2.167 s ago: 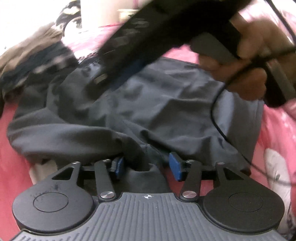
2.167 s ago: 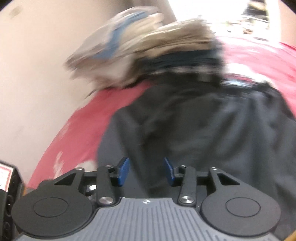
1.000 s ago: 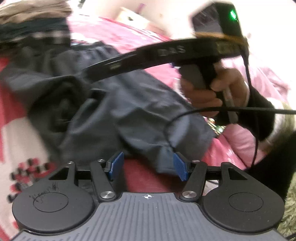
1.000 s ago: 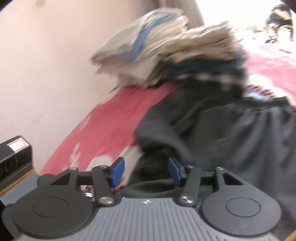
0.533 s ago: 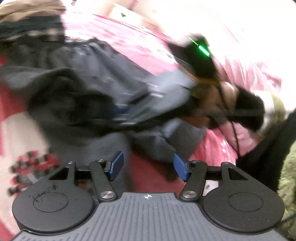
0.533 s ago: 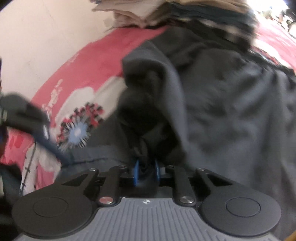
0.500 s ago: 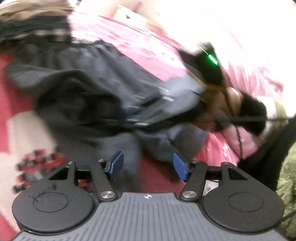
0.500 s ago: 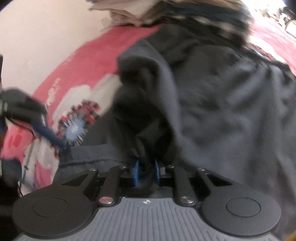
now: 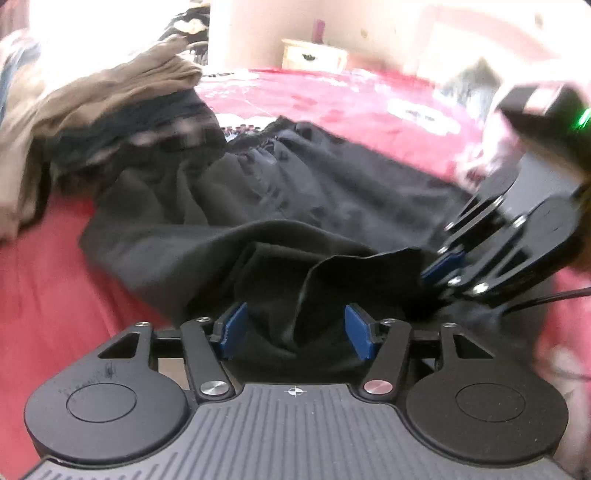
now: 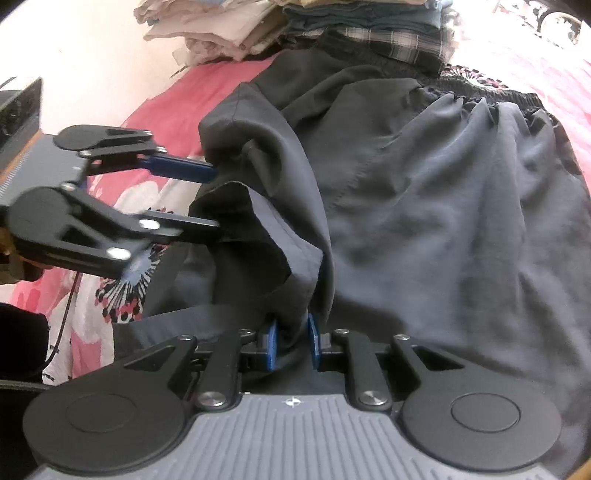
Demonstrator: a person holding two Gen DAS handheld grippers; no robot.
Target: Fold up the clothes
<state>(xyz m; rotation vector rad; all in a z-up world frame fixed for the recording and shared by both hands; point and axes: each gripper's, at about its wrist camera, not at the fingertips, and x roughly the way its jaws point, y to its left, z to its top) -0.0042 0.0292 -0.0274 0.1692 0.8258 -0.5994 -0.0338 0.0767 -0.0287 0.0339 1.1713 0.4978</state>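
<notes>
Underneath: pink floral bedspread (image 10: 110,295); folded clothes pile (image 10: 295,22) against pale wall (image 10: 74,55).

Blurred and cut off at the left edge of the left wrist view: the pile of clothes (image 9: 92,107) — single garments not to be told apart. Cut off at the right edge there: the right gripper (image 9: 441,267), its body smeared, its pads half buried in the dark shorts (image 9: 332,192). Washed out to white by glare: the far room. In the right wrist view, cut off at the left edge: the left gripper (image 10: 212,194) — hand behind it mostly out of frame. Hidden under the shorts: much of the pink bedspread (image 10: 162,110).
</notes>
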